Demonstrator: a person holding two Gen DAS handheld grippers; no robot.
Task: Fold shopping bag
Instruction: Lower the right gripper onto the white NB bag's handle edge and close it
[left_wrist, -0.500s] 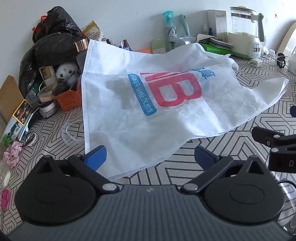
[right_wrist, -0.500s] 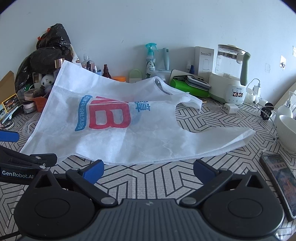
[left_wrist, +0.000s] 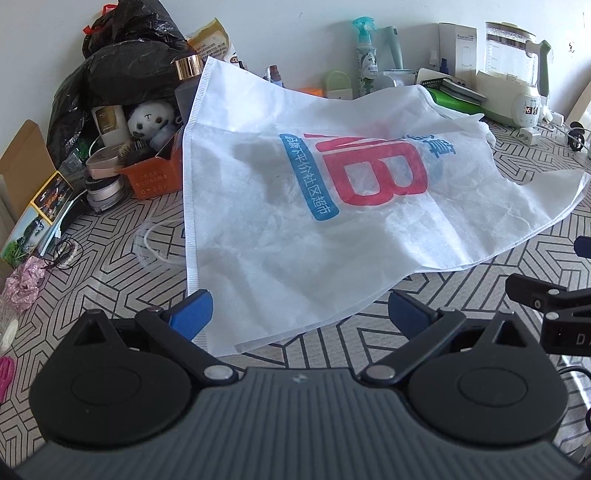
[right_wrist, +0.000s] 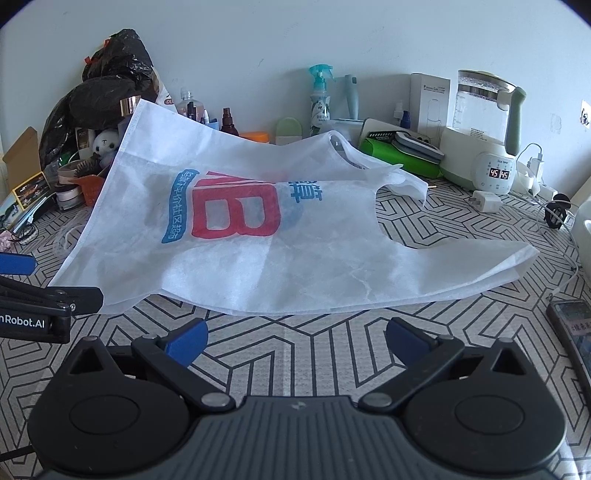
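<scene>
My left gripper (left_wrist: 299, 314) has its jaws spread wide, empty — the near corner of the white shopping bag (left_wrist: 332, 221) lies between the blue pads, untouched. My right gripper (right_wrist: 295, 341) is likewise wide apart, holding nothing, just short of the bag's front edge. The bag lies spread on the patterned table (right_wrist: 332, 350), its far corner propped up against the black rubbish bags (right_wrist: 107, 92), its handles towards the kettle (right_wrist: 484, 125).

1. A tabletop covered in grey-and-black geometric-patterned cloth (right_wrist: 332, 354) carries everything.
2. A white non-woven shopping bag with red and blue print (right_wrist: 258, 236) lies spread across it.
3. An orange cardboard box (left_wrist: 153, 177), a pale green electric kettle (right_wrist: 480, 147) and a dark smartphone (right_wrist: 572, 328) rest there too.
</scene>
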